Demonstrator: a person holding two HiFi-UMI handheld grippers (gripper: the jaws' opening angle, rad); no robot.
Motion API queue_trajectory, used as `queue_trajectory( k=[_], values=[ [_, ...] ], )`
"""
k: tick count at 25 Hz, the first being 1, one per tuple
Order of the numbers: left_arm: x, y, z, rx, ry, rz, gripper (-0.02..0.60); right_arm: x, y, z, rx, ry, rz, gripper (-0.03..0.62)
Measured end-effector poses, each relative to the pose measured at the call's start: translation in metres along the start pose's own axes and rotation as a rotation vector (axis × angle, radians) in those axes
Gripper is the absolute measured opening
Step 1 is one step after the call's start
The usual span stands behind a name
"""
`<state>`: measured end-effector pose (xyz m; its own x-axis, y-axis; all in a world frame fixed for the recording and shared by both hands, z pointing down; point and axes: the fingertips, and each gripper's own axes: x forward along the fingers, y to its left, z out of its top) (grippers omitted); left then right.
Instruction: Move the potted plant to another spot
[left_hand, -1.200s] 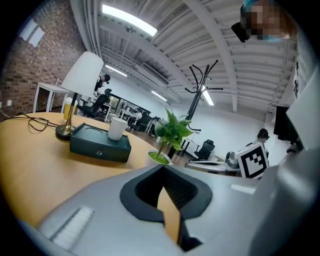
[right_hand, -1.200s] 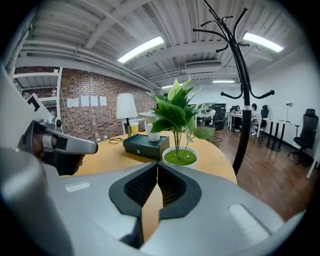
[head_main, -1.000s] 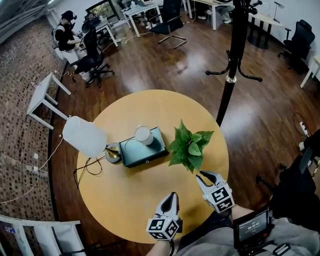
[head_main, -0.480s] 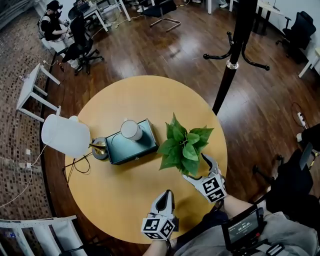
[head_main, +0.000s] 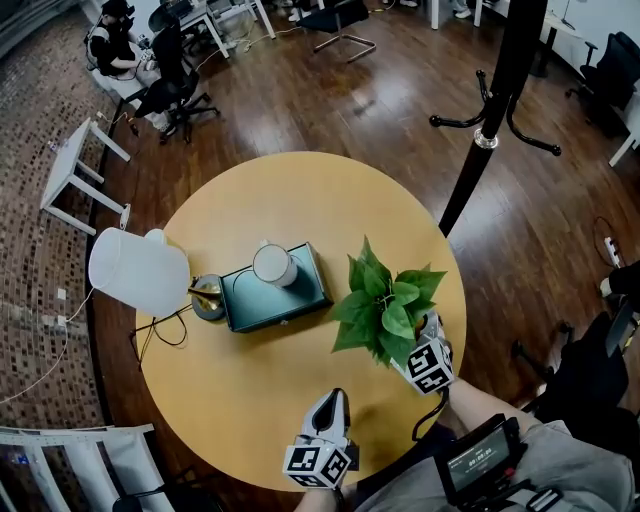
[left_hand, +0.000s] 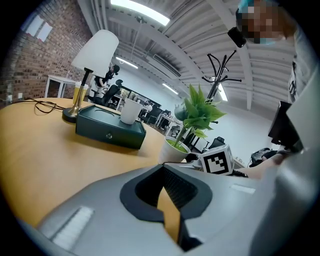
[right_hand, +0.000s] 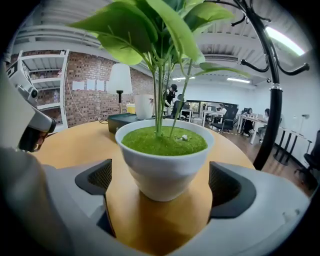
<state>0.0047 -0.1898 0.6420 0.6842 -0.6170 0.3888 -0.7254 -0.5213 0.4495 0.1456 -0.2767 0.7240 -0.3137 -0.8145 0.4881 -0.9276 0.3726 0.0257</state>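
The potted plant (head_main: 385, 310), green leaves in a small white pot (right_hand: 162, 160), stands on the right side of the round wooden table (head_main: 260, 400). My right gripper (head_main: 412, 338) reaches in under the leaves from the near side. Its jaws are opening, one on each side of the pot, and there is a clear gap between each pad and the pot wall. My left gripper (head_main: 335, 400) hovers near the table's front edge, shut and empty. In the left gripper view the pot (left_hand: 174, 150) stands ahead to the right, beside the right gripper's marker cube (left_hand: 217, 160).
A dark green box (head_main: 275, 295) with a white cup (head_main: 272, 265) on it sits left of the plant. Further left is a white-shaded lamp (head_main: 140, 270) with its cable (head_main: 165, 335). A black coat stand (head_main: 480, 140) rises behind the table's right edge. A person (head_main: 115, 40) sits at a far desk.
My right gripper has moved forward from short of the plant to under its leaves, and its jaws have spread apart round the pot. The left gripper has stayed by the front edge.
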Motion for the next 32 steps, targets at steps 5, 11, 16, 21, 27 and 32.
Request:
queue_trajectory(
  k=[5, 11, 16, 21, 27, 32],
  values=[
    [0.000, 0.007, 0.004, -0.008, -0.012, 0.021, -0.005, 0.015, -0.006, 0.009, -0.007, -0.017, -0.001, 0.597],
    [-0.003, 0.007, 0.008, -0.008, -0.013, 0.034, -0.005, 0.017, -0.008, 0.020, -0.021, -0.032, -0.013, 0.517],
    [-0.005, 0.008, 0.009, -0.006, -0.011, 0.039, -0.005, 0.017, -0.007, 0.014, -0.009, -0.031, -0.015, 0.511],
    [-0.007, 0.008, 0.003, -0.001, -0.017, 0.044, -0.005, 0.015, -0.007, 0.011, -0.004, -0.036, -0.005, 0.508],
    [-0.013, -0.003, 0.016, 0.008, -0.022, 0.044, -0.005, 0.002, -0.006, 0.030, -0.001, -0.058, 0.001, 0.508],
    [-0.019, -0.012, 0.026, 0.022, -0.048, 0.036, -0.005, -0.011, -0.004, 0.054, -0.022, -0.087, 0.004, 0.508]
  ],
)
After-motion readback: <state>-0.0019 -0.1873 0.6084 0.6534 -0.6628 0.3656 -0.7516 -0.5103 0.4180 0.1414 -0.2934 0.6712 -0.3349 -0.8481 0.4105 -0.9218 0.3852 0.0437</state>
